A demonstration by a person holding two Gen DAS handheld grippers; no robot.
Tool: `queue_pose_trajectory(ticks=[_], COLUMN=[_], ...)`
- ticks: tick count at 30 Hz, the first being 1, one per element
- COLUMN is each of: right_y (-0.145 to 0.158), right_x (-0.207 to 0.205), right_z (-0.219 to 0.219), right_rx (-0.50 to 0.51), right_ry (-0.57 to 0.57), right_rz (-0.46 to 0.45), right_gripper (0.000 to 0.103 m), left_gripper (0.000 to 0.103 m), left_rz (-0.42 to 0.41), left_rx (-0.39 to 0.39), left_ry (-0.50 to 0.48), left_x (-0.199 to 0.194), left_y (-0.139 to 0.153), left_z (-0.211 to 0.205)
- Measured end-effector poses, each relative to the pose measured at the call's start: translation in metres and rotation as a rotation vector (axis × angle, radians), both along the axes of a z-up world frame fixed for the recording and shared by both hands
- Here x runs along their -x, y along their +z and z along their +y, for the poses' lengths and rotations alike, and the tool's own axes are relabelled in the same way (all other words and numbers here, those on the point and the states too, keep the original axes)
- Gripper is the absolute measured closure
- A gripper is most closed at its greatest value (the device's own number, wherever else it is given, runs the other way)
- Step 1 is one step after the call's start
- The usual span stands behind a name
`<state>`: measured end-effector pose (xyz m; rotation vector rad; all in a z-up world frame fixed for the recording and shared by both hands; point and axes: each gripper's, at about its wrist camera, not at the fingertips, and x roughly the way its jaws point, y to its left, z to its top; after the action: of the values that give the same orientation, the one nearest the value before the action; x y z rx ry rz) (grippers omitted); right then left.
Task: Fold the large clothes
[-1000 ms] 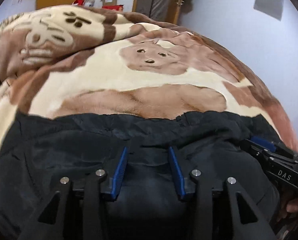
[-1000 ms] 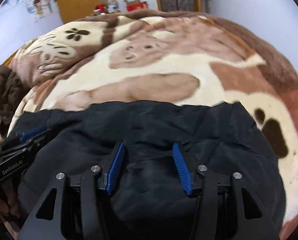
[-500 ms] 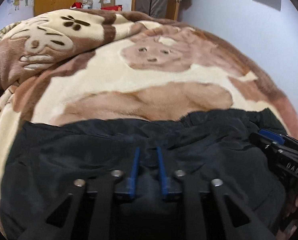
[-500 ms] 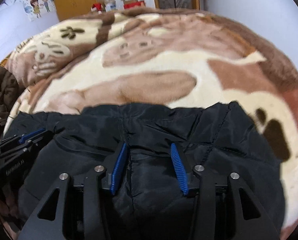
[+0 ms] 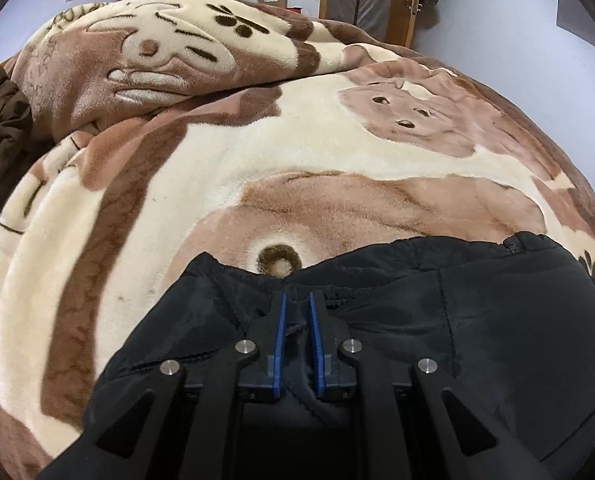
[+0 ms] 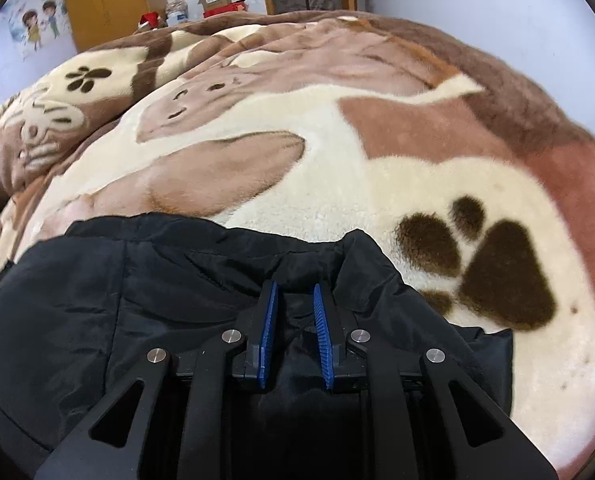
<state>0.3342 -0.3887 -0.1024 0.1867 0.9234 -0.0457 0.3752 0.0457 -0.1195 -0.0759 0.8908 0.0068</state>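
We are in a home bedroom: ahead of the jaws spreads a plush brown-and-cream animal-print blanket, beyond it an orange wooden wardrobe and a cartoon children's wall sticker.

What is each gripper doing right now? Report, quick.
Left gripper: closed on the black padded fabric jacket, pinching its edge.
Right gripper: closed on the same jacket, fabric bunched between its pads.

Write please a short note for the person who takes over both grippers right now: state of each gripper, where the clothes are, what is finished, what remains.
Left gripper: shut on the far edge of the black jacket.
Right gripper: shut on the same edge, further right.
The jacket lies on the plush animal-print blanket, bunched near you.
Done: both grasps taken.
Left: carry the edge over to make the fold, release, flatten. How many folds are already made cannot be told.
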Motion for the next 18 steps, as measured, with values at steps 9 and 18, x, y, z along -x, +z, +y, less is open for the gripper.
queue_pose_trajectory(ticks=[9, 18], right_y=[0.034, 0.077], right_x=[0.015, 0.069], right_z=[-0.019, -0.025], right_rx=[-0.196, -0.505], right_ry=[-0.032, -0.013], right_rz=[0.008, -0.139], right_gripper=[0.085, 0.083], left_gripper=[0.090, 0.090], left_rz=[-0.006, -0.082], left_rx=[0.033, 0.218], left_ry=[0.016, -0.003], left_x=[0.014, 0.077], left_y=[0.022, 0.063], left_z=[0.007, 0.001])
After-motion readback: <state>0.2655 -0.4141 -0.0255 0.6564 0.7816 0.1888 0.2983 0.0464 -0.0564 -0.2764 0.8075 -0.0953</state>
